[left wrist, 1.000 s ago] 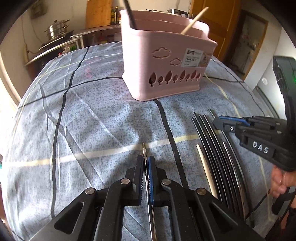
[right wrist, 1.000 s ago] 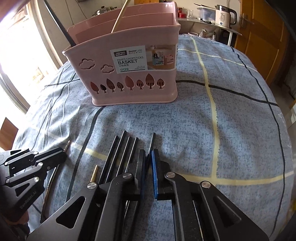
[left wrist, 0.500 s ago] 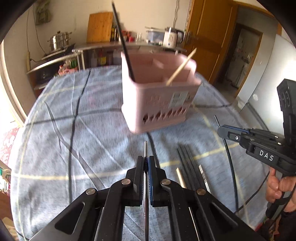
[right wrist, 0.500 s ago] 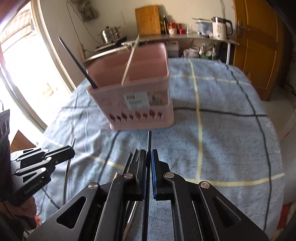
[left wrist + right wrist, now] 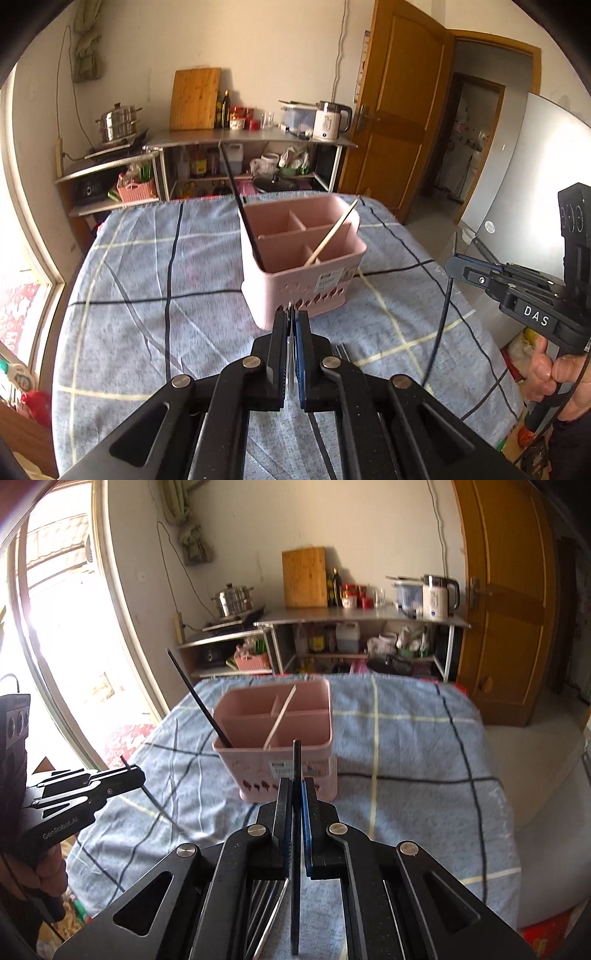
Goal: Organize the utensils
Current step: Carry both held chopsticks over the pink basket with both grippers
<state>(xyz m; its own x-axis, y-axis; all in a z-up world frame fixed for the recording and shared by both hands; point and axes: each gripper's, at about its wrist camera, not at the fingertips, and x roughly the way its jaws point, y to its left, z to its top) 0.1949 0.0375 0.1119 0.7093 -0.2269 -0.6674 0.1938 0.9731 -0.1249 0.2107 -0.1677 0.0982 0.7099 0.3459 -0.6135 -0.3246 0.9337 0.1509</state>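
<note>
A pink divided basket stands on the blue checked tablecloth. A black chopstick leans in its left compartment and a wooden one in the right front one. My left gripper is shut on a thin metal chopstick, raised in front of the basket. My right gripper is shut on a black chopstick, also lifted before the basket. Each gripper shows in the other's view: the right gripper to the right, the left gripper to the left.
Several more chopsticks lie on the cloth under the right gripper. Behind the table stands a metal shelf with a kettle, a steamer pot and a cutting board. A window is to the left and a wooden door to the right.
Both grippers have risen from the cloth, each carrying its chopstick, and tilted up, so the basket now sits lower and smaller in view. The other chopsticks stayed on the table.
</note>
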